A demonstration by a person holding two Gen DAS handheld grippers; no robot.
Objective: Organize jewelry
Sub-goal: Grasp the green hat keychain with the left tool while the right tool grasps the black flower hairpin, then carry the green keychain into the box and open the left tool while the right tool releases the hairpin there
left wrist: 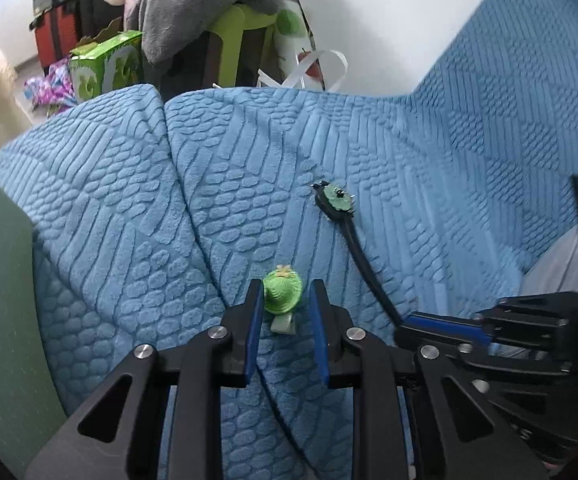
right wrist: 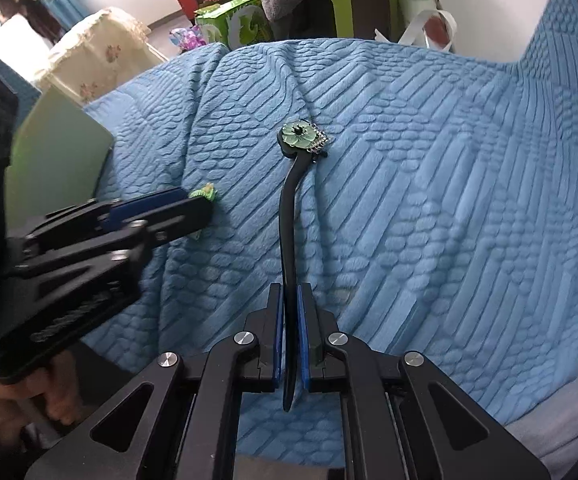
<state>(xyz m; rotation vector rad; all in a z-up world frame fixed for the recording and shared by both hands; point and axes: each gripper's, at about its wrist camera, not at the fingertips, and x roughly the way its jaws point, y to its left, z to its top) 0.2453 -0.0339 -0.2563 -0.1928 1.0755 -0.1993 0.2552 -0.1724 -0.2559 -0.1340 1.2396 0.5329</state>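
Note:
A small green hat-shaped hair clip (left wrist: pixel 282 293) lies on the blue quilted cover (left wrist: pixel 129 208). My left gripper (left wrist: pixel 285 292) is open with its fingers on either side of the clip, not closed on it. In the right wrist view the clip (right wrist: pixel 205 193) peeks out past the left gripper (right wrist: pixel 193 206). My right gripper (right wrist: pixel 289 300) is shut on the black stem of a long hair stick (right wrist: pixel 287 216) with a green flower head (right wrist: pixel 298 138). The stick (left wrist: pixel 353 236) also shows in the left wrist view, running to the right gripper (left wrist: pixel 403 326).
A green flat board (right wrist: pixel 61 148) stands at the left edge of the cover. Behind the cover are a green box (left wrist: pixel 105 64), a green stool (left wrist: pixel 241 36) under grey cloth, a red suitcase (left wrist: pixel 55 38) and a cream covered item (right wrist: pixel 97 52). White sheet (right wrist: pixel 561 436) at right.

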